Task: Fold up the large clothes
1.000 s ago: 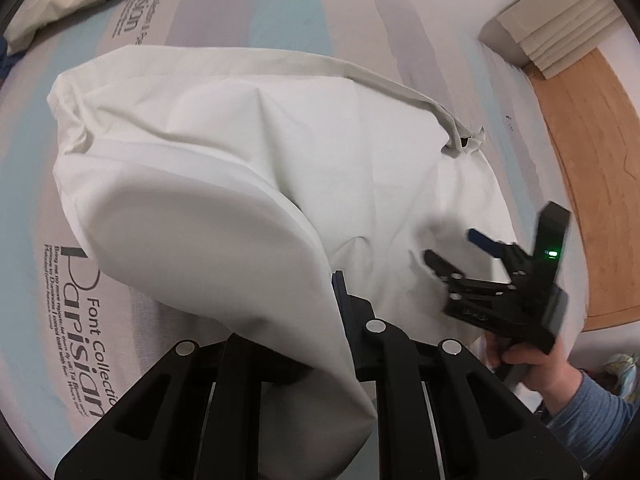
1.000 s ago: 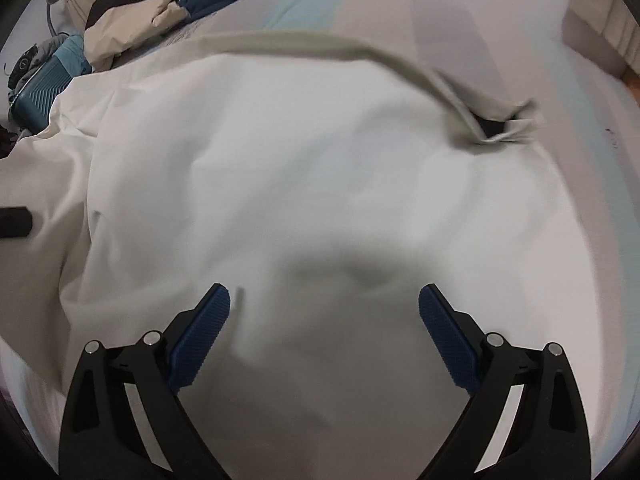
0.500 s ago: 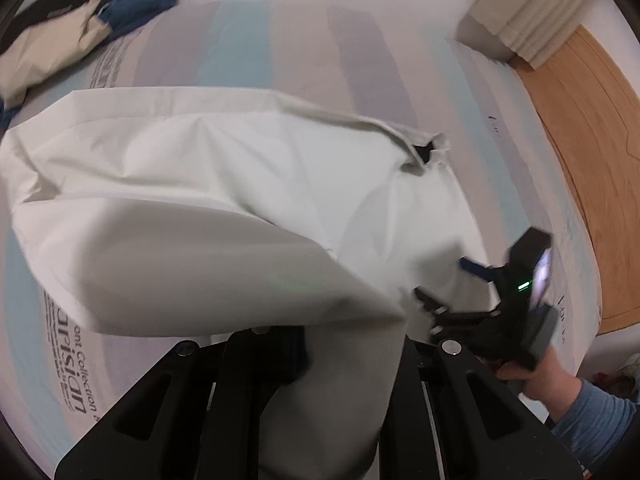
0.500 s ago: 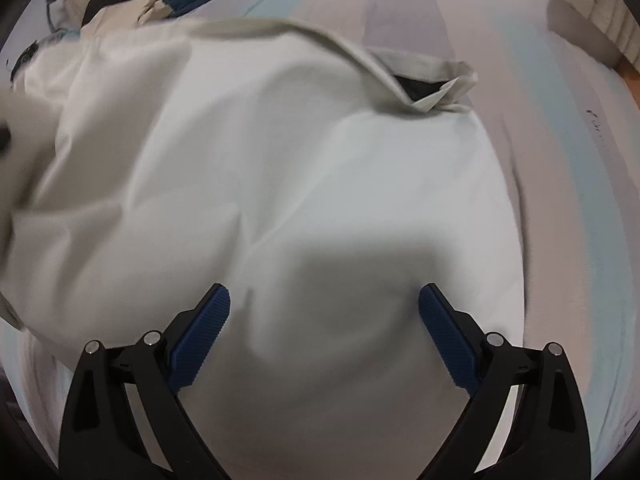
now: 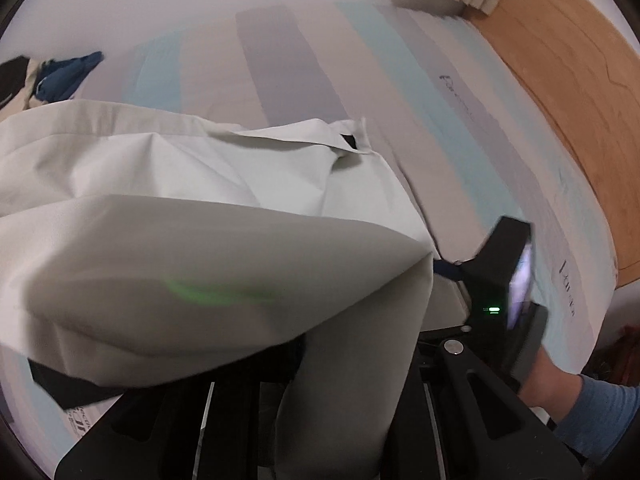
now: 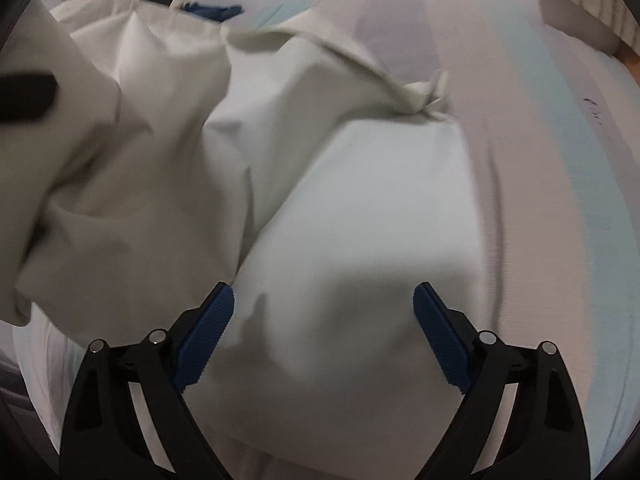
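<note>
1. Right now my left gripper [image 5: 304,364] is clamped on a fold of the large off-white cotton garment [image 5: 200,184]; its fingertips are buried under the cloth, which drapes down over the black frame between them.
2. From that pinch a raised flap of the garment balloons up and across the lower left of the left wrist view, blurred, with a green glow on its underside.
3. Beyond the flap, the rest of the garment lies spread on the striped mattress [image 5: 288,64], a pale surface with grey and light blue bands and printed lettering along its right side.
4. At the garment's far corner a hemmed edge is turned back, showing a small dark patch [image 5: 350,142].
5. My right gripper [image 6: 324,332] hovers over the garment [image 6: 360,220] with its jaws wide apart and nothing between the blue ribbed pads [image 6: 206,332].
6. In the right wrist view the cloth below me is smooth on the right and bunched into deep folds on the left, where it rises out of focus.
7. A heap of dark blue and black clothes [image 5: 60,76] sits at the far left of the mattress, beyond the garment.
8. Wooden flooring [image 5: 576,92] runs along the mattress's right side.
</note>
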`<state>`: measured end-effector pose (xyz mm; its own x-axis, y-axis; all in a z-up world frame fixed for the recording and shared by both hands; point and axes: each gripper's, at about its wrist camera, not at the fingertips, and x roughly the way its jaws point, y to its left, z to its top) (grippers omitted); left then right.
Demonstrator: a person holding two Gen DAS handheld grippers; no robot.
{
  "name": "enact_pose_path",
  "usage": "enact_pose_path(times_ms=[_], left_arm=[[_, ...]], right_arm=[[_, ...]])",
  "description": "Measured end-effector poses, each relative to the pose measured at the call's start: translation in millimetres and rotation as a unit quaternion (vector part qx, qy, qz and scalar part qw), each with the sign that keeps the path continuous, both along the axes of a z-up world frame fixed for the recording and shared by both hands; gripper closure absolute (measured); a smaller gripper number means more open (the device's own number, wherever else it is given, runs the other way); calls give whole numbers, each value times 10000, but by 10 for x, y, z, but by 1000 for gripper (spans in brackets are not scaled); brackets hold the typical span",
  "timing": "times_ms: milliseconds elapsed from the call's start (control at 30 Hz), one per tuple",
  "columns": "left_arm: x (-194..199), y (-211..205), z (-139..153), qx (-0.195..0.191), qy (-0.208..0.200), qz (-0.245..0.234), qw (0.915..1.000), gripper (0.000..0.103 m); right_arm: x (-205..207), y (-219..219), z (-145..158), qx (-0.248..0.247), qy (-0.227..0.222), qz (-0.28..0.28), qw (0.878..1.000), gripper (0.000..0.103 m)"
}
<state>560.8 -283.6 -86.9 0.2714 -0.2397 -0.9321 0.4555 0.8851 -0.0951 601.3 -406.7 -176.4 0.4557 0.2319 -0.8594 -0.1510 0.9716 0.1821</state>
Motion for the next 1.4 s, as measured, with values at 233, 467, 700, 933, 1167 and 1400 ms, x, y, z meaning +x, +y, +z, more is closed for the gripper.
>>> enact_pose_path(times_ms=[233, 467, 700, 933, 1167, 1400], left_arm=[[44, -482, -194, 108, 67, -66, 9999, 88], [28, -864, -502, -23, 119, -30, 9999, 86], [23, -1275, -918, 402, -103, 90, 9991, 82], [17, -1702, -1310, 916, -270, 74, 9954, 78], [-116, -1837, -1588, 1207, -482, -76, 9915, 76], [-293, -1821, -1647, 1433, -899, -299, 9851, 75]], right_arm=[[-77, -515, 269, -331, -260, -116, 9990, 16], [-245, -1082, 335, -636, -252, -296, 9972, 15], [-307, -1621, 295, -779, -172, -734, 9941, 14], [-334, -2049, 245, -615, -129, -1060, 9924, 14], [-489, -2303, 84, -503, 42, -1154, 9920, 14], [-585, -2369, -20, -404, 167, -1272, 9909, 14]])
